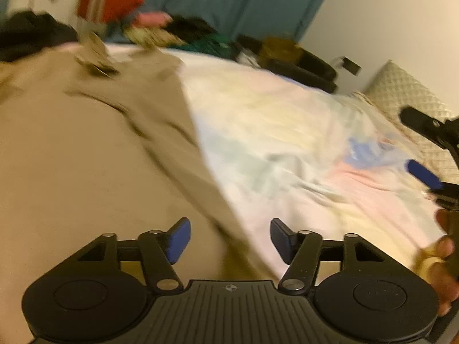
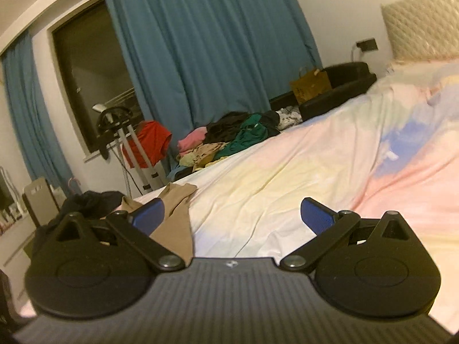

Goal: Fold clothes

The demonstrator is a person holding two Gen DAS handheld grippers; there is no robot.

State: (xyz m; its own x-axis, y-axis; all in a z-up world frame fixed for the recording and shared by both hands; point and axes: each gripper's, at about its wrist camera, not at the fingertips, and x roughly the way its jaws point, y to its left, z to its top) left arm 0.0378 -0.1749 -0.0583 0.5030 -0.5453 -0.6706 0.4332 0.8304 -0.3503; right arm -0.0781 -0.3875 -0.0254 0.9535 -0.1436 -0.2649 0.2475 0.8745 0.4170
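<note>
While both grippers hover w/ jaws wide and empty, tan garment (image 1: 94, 149) lies spread on bed.
Left gripper (image 1: 230, 239) over its right edge, by pastel sheet (image 1: 287, 132); right gripper (image 2: 232, 218) nearby; clothes pile (image 2: 229, 137) at far edge.

Ahead of the left claw (image 1: 231, 240), the tan garment (image 1: 86, 157) is motion-blurred and cut off at the left edge.

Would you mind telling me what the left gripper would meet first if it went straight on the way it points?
Most likely the right-hand edge of the tan garment, where it meets the pastel bedsheet. The left gripper is open; blur leaves depth uncertain.
</note>
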